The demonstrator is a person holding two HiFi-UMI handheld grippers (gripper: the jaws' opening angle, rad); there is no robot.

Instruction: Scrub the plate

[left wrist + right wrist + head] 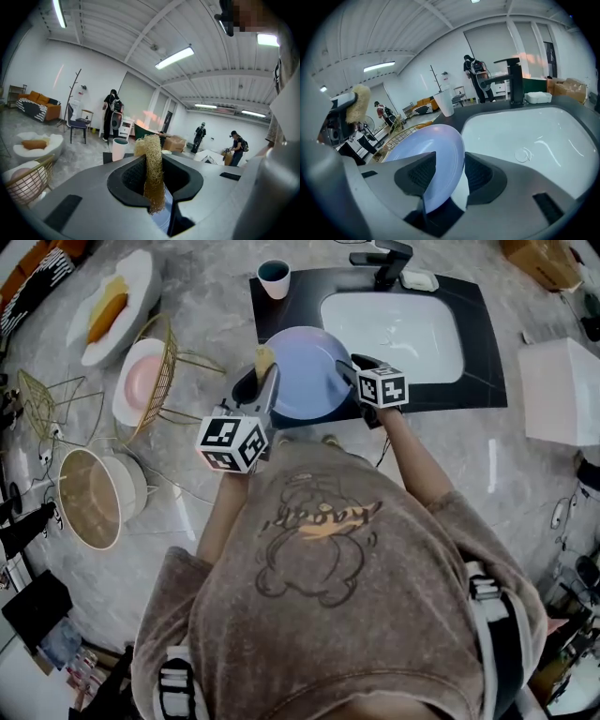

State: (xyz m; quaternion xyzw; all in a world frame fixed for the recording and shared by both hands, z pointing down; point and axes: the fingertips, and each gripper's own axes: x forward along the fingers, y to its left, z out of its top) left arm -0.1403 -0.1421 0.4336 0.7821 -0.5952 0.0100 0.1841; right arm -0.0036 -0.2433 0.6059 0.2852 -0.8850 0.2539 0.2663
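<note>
A pale blue plate [305,371] sits on the dark counter at the left rim of the white sink [328,307]. In the right gripper view the plate [424,157] stands tilted, and its rim runs between the jaws of my right gripper [445,173], with a slim gap at the right pad. In the head view the right gripper [349,371] is at the plate's right edge. My left gripper [154,183] is shut on a tan loofah scrubber [152,173]. It holds the scrubber [264,357] at the plate's left edge.
A black faucet [389,263] and a soap dish [419,280] stand behind the sink, a teal cup [274,279] at the counter's left corner. On the floor at left are a wire basket with a pink plate [145,381], a white dish [112,306] and a bowl [89,498]. A white box [562,390] stands at right.
</note>
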